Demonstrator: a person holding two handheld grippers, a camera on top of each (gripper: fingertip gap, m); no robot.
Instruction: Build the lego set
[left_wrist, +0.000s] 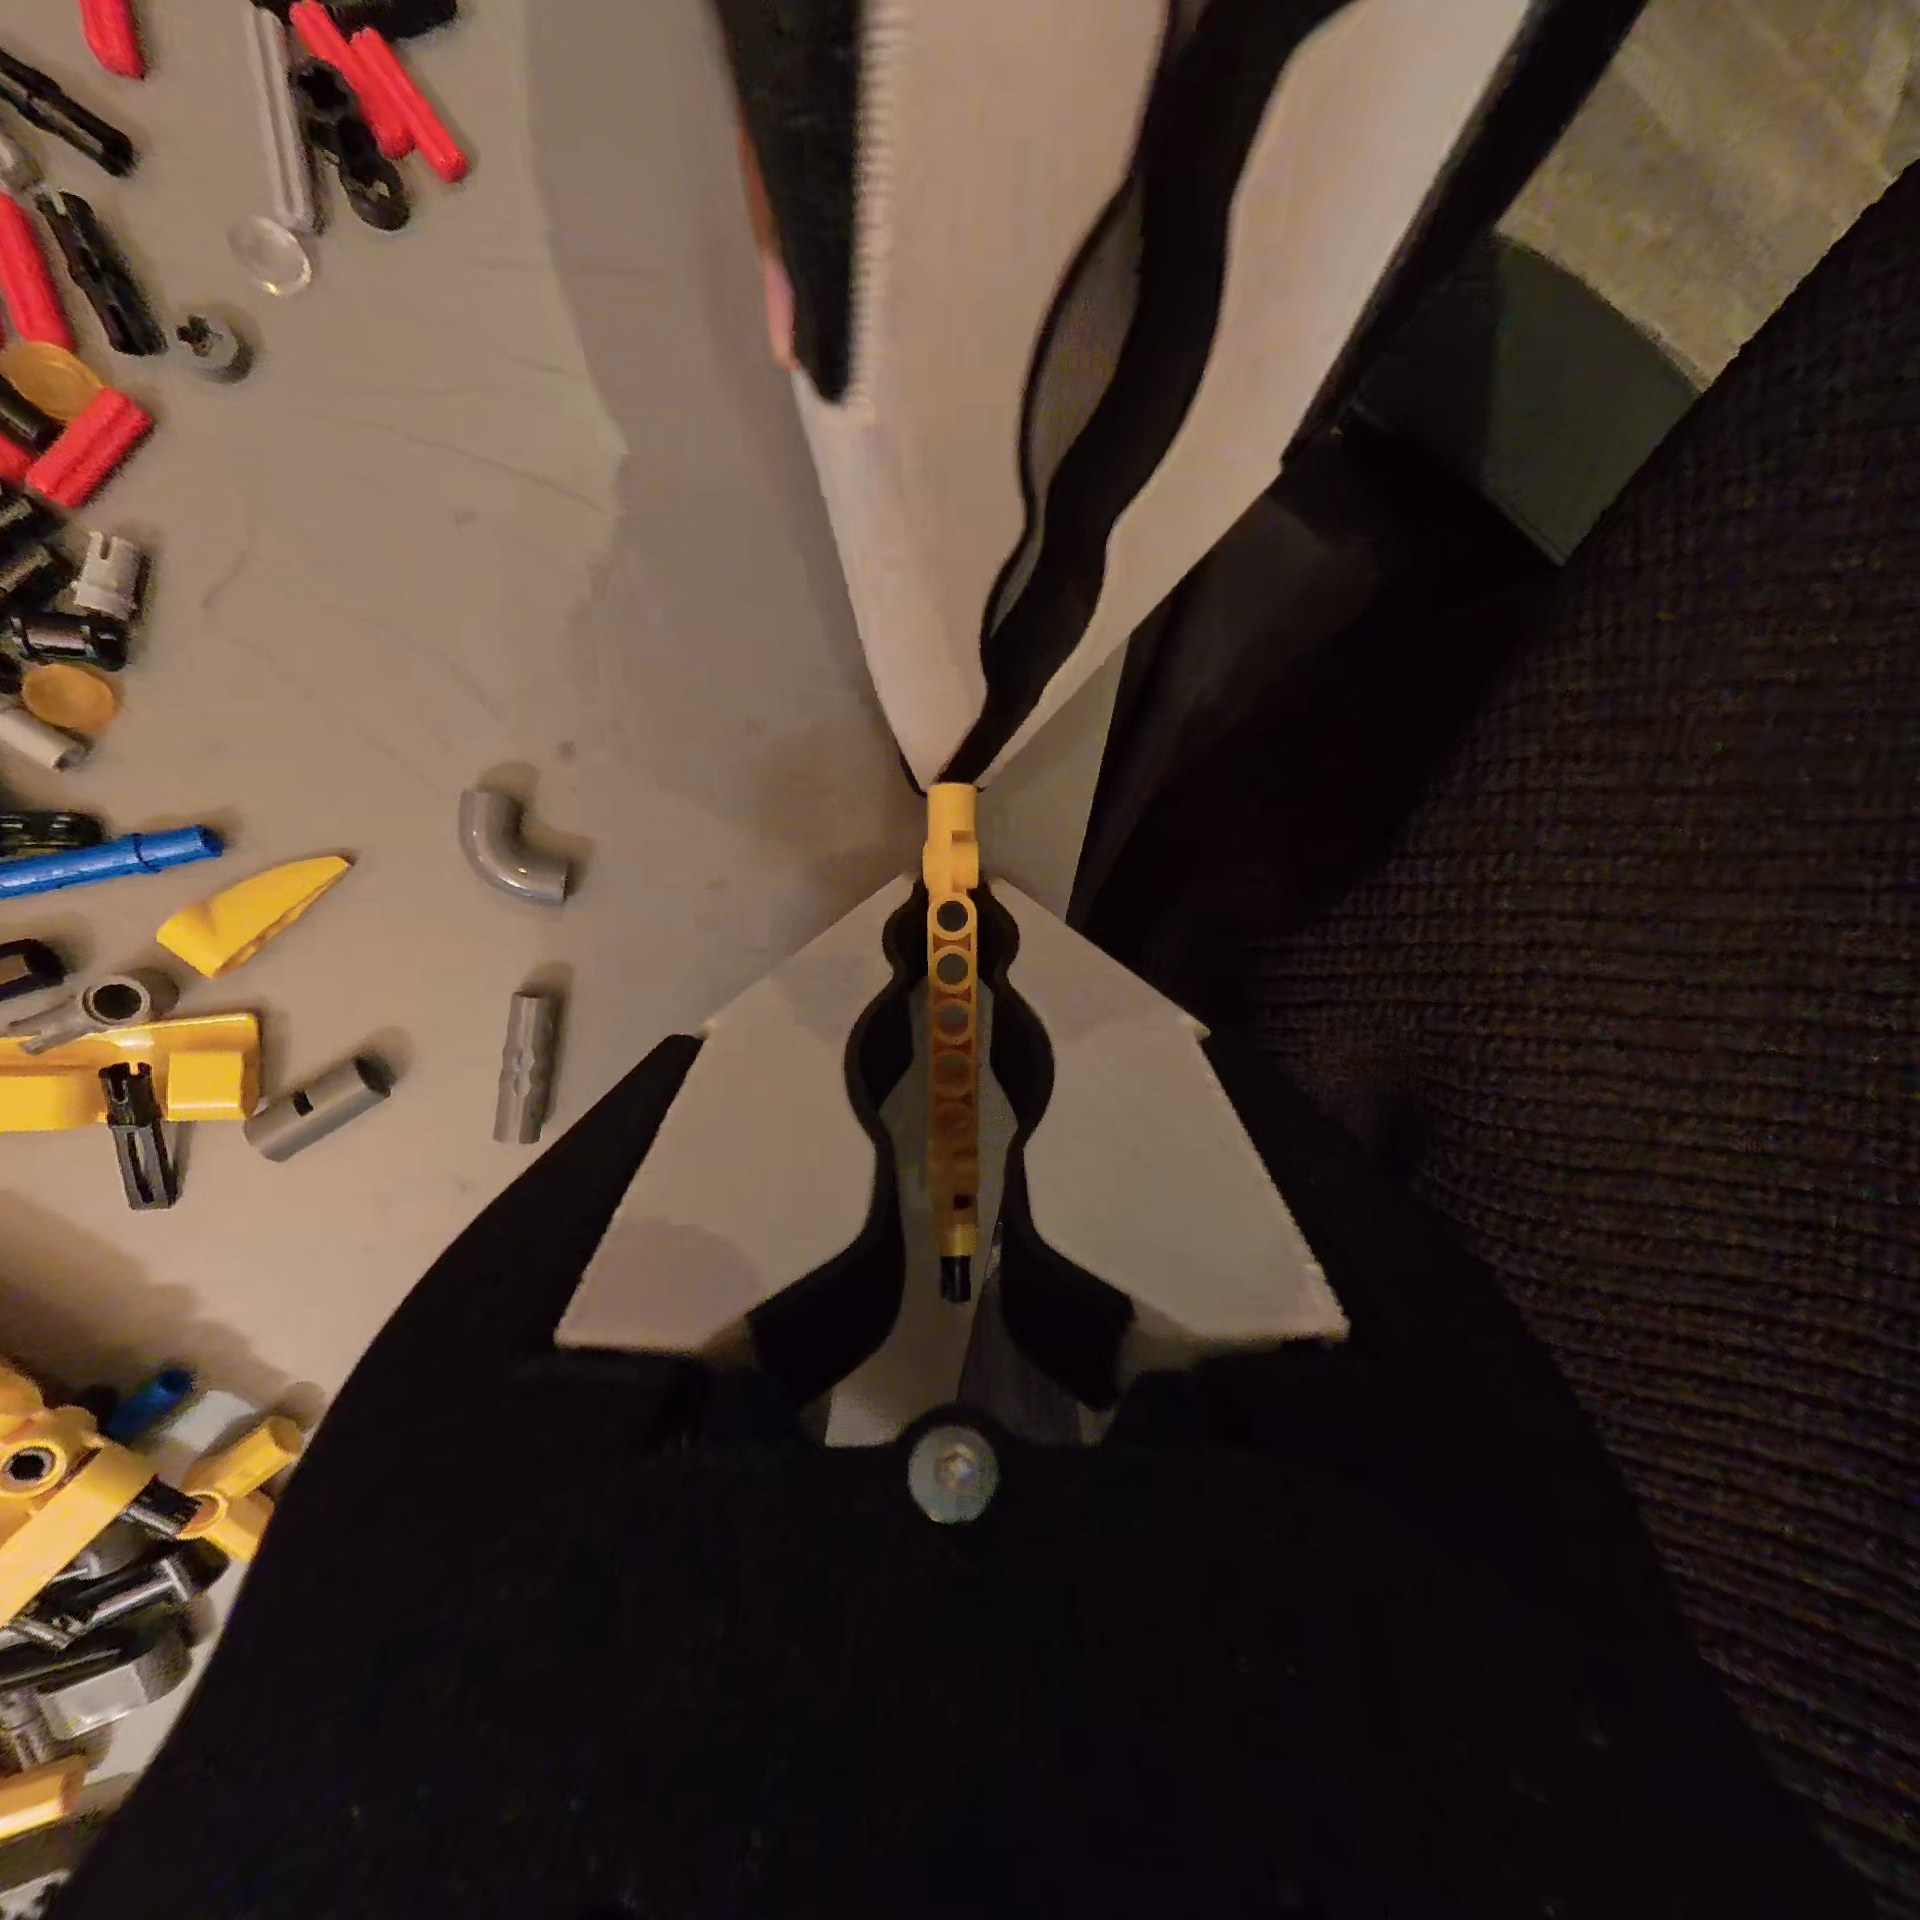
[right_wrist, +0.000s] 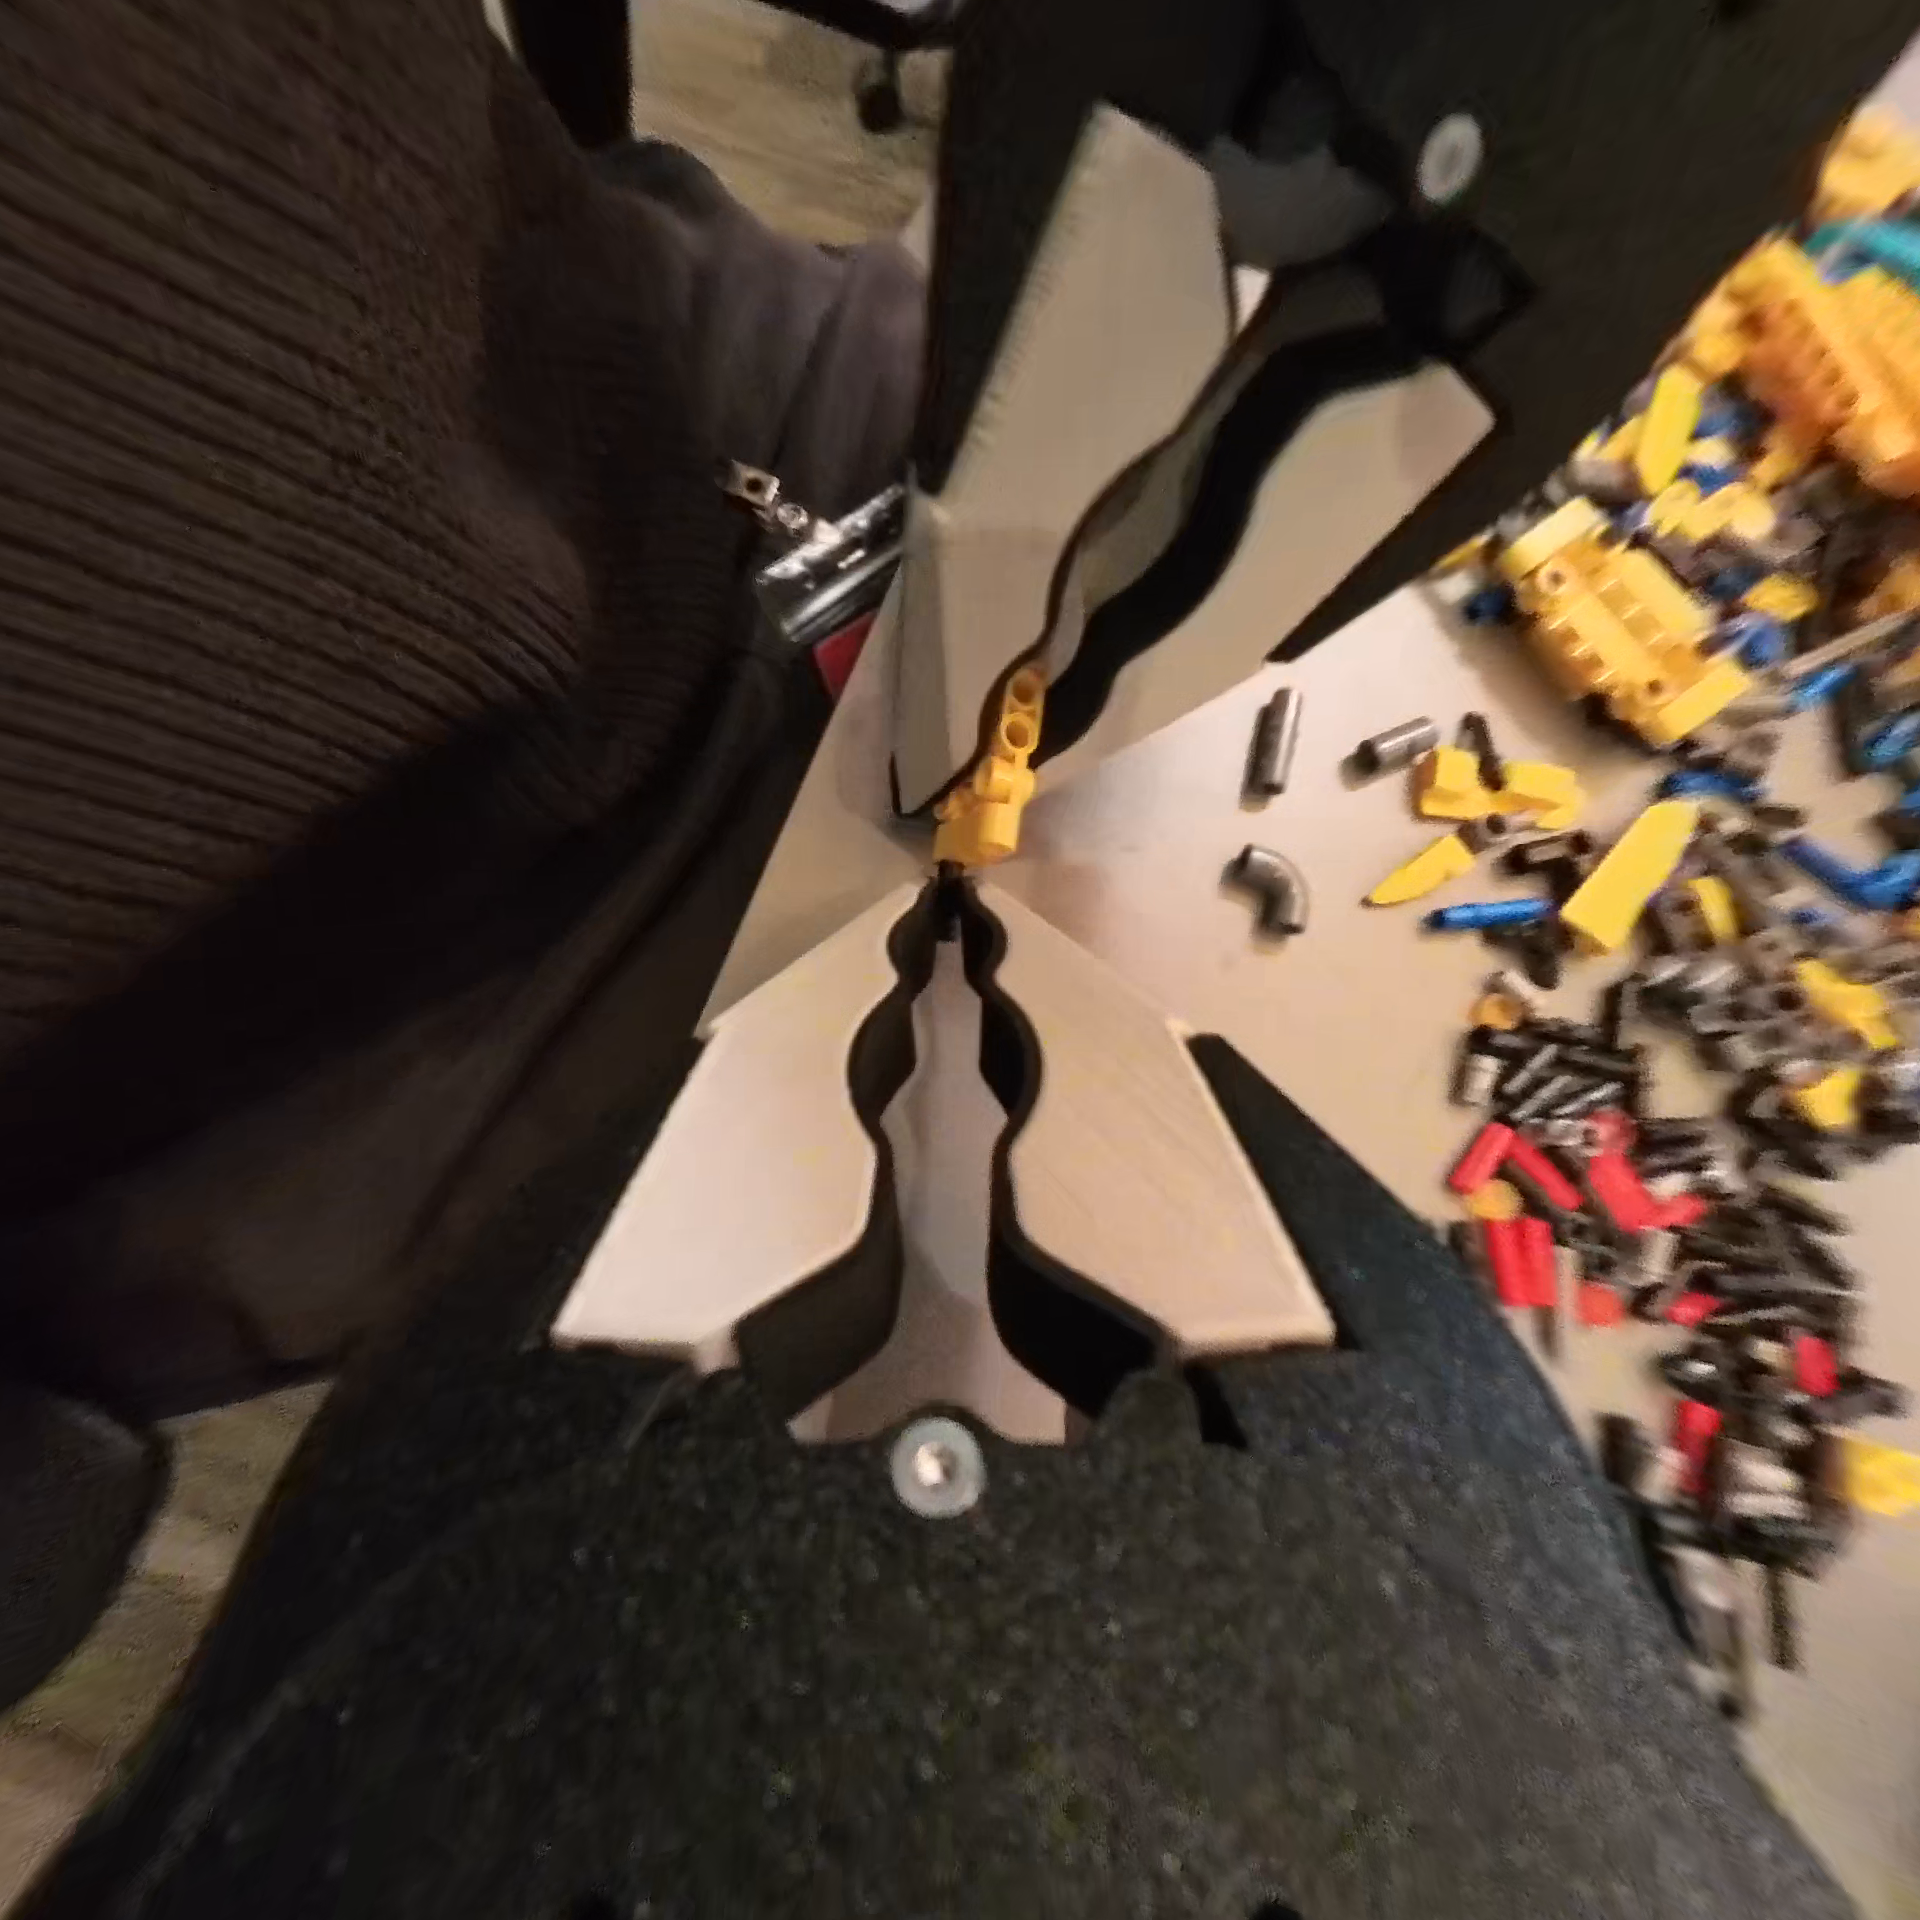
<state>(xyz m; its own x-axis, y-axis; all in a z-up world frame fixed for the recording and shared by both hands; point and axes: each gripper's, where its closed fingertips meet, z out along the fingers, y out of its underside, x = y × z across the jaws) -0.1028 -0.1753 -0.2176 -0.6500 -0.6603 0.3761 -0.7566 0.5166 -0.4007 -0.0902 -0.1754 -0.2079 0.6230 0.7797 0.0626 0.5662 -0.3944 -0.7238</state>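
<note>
Left tongs (left_wrist: 951, 894): pressed together on a yellow perforated beam (left_wrist: 953, 1039), which lies lengthwise between the two fingers, its row of holes facing the camera. A black pin (left_wrist: 954, 1276) sticks out of the beam's near end, deep in the gap. The beam's far end projects just past the fingertips and carries a yellow connector block (left_wrist: 951, 831).

Right tongs (right_wrist: 948, 902): closed on a small black pin end (right_wrist: 950, 906) at the very tips, directly below the yellow connector block (right_wrist: 982, 816). In the left wrist view the right tongs (left_wrist: 940, 774) come in from the opposite side, tip to tip with the left tongs, touching the connector block. In the right wrist view the left tongs (right_wrist: 961, 790) stand opposite, with the beam (right_wrist: 1016, 717) pinched between their fingers.

The assembly is held in the air above the pale surface (left_wrist: 665, 644), between the two pairs of tongs.

To the left of the left tongs, on the surface: a grey elbow piece (left_wrist: 514, 844) nearest, a short grey sleeve (left_wrist: 527, 1065) and a grey tube (left_wrist: 317, 1107) below it, a yellow curved panel (left_wrist: 249, 914), a blue axle (left_wrist: 104, 857), and red pieces (left_wrist: 395, 99) farther off. A yellow partly built model (left_wrist: 94, 1507) lies at lower left.

To the right of the left tongs: dark knitted fabric (left_wrist: 1610, 1039). The right wrist view is blurred; the loose parts pile (right_wrist: 1662, 1195) lies to the right of the right tongs.
</note>
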